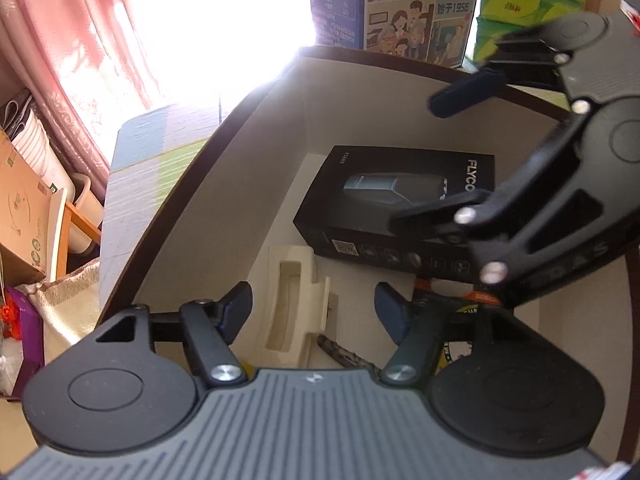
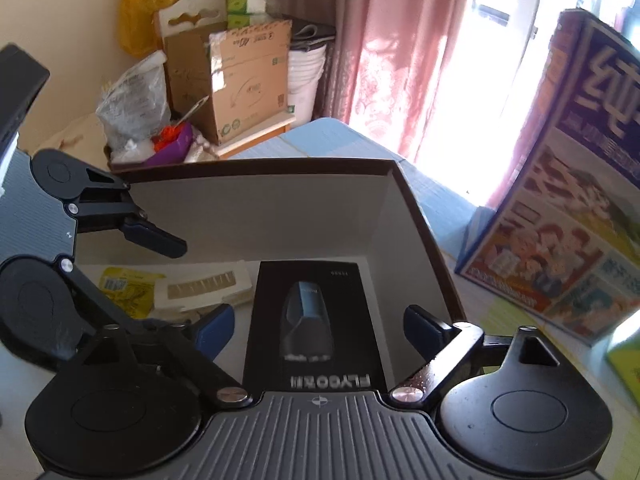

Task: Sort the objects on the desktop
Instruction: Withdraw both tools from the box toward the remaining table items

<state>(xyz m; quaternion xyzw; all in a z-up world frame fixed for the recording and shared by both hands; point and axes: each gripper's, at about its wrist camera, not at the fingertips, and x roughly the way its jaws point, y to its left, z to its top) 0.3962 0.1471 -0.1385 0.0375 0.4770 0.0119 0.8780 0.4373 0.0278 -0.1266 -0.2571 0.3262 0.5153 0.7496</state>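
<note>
Left wrist view: left gripper (image 1: 314, 306), jaws apart, straddles cream insert (image 1: 294, 308) beside black box (image 1: 394, 200). Right gripper (image 2: 318, 326), jaws wide apart, flanks it untouched near bin wall (image 2: 256, 216).

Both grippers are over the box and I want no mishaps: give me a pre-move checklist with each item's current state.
1. Black shaver box lies flat inside the brown-rimmed box: ok.
2. Right gripper open, pads clear of the shaver box: ok.
3. Left gripper open, holding nothing: ok.
4. Cream foam insert between the left fingers, untouched: ok.
5. Grippers clear of each other: cannot tell, they overlap in both views.
6. Yellow packet free to lift: cannot tell.
</note>
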